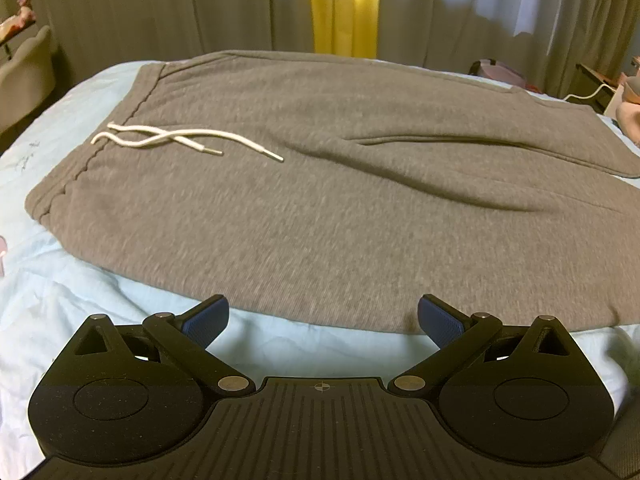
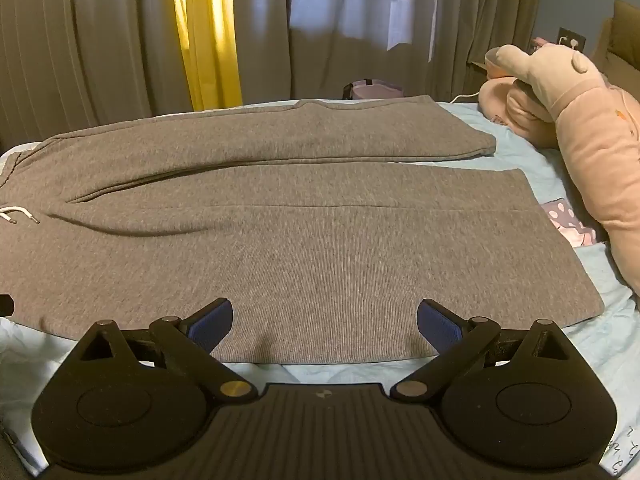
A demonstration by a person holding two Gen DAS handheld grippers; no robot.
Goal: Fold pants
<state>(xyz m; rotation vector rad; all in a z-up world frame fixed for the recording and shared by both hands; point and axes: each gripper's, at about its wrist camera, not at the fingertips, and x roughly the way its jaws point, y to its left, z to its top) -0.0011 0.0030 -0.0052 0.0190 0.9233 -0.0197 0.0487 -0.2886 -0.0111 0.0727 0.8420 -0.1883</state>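
Left wrist view: grey pants (image 1: 320,184) spread flat on light blue bed sheet (image 1: 80,304), white drawstring (image 1: 180,140) lying on waist end; left gripper (image 1: 323,314) spread wide, empty, just short of pants' near edge. Right gripper (image 2: 325,320) likewise spread and empty, over near leg edge. Judged pre-grasp: next calls for pinching near edge at both points and carrying it across; no legible writing found.

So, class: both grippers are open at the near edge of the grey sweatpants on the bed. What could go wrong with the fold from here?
1. The loose white drawstring may snag or get trapped in the fold.
2. The pink plush toy beside the leg ends could obstruct the right gripper.
3. Pinching the light blue bedsheet along with the grey sweatpants.
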